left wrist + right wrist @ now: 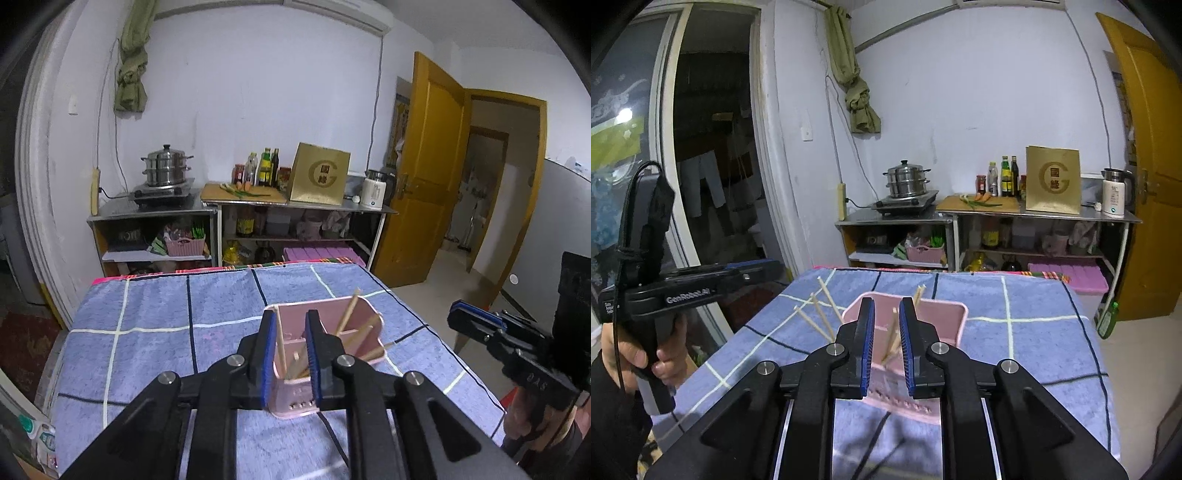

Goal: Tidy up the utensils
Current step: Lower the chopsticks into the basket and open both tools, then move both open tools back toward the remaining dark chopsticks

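A pink divided utensil holder (364, 334) stands on the blue checked tablecloth (155, 325); it also shows in the right wrist view (942, 317). Several wooden chopsticks (349, 314) lean in its compartments, and they show in the right wrist view (823, 310) too. My left gripper (290, 317) is open and empty, its fingers either side of the holder's near end. My right gripper (886, 306) is open and empty, close above the holder. Each gripper shows in the other's view, the right one (480, 317) and the left one (753, 267).
Behind the table stand steel shelves with a steamer pot (166, 166), bottles (264, 168), a cutting board (243, 194), a gold box (319, 173) and a kettle (375, 192). A yellow door (424, 166) is open at right. A dark doorway (709, 147) is at left.
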Motion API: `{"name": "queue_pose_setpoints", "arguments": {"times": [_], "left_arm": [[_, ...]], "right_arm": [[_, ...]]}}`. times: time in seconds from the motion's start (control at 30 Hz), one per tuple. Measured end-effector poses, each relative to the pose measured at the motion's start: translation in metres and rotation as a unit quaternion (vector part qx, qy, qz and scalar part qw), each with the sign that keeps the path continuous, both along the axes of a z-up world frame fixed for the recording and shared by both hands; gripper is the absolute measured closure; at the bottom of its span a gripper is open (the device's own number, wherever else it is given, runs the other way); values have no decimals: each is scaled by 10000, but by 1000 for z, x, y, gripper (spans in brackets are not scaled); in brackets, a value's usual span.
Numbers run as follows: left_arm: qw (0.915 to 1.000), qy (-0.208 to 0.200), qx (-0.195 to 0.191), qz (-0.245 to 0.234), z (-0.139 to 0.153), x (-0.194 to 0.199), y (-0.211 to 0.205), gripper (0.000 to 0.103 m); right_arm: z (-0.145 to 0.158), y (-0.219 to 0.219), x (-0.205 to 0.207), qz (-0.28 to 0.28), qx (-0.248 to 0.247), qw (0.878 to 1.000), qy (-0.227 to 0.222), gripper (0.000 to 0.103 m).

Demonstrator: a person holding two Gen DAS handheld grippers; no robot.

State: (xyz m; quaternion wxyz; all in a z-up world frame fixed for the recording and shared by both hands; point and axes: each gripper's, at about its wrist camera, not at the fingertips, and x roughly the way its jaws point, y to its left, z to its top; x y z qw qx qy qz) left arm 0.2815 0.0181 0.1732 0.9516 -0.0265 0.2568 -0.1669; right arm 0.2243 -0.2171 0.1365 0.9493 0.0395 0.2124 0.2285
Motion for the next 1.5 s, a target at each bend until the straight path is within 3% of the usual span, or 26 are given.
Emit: {"name": "queue_pose_setpoints", "arguments": {"times": [0.17,0.37,0.73,1.07,1.5], "left_arm": [[9999,-63,-67,-44,-10,-41,2,83],[9998,79,-67,-198,-41,-82,-6,82],[9972,636,-47,-402,-95,-111,-30,82],[9933,985,125,-595,-116,-100,-52,82],[9800,1690,646,-826,-161,-37,-99,82]], "right_arm": [[-9,-14,-29,-95,13,9999,69,88],[-29,-26,-61,-201,-28,9996,214,88],[-63,-37,-89,-318,-193,9976,590,87],[-84,-45,-86,-508,-292,9941,912,87],[-132,-50,-41,-797,-637,9766,1894,87]]}}
